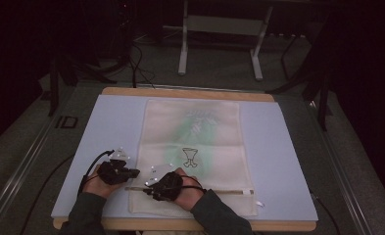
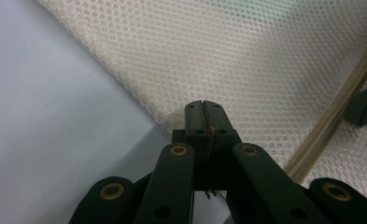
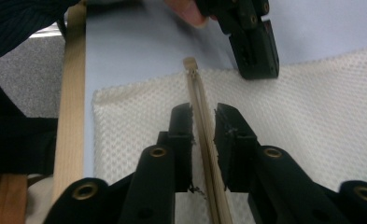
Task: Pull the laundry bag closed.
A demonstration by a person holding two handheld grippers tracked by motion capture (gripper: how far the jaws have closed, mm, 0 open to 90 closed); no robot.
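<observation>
Beside the left hand-held gripper [image 1: 131,172], zipper [image 1: 229,191] crosses mesh bag [image 1: 195,132].

Cream honeycomb-mesh bag [image 1: 195,147] with green print; pale-blue mat [image 1: 116,122].

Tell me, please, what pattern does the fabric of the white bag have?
The white bag is a fine honeycomb mesh of small holes, clearest in the left gripper view.

L hand-held gripper [image 2: 203,106]: jaws closed at edge of white mesh bag [image 2: 228,56], on pale blue desk [image 2: 45,116]. Beige zipper [image 2: 333,121] runs diagonally at right.
</observation>
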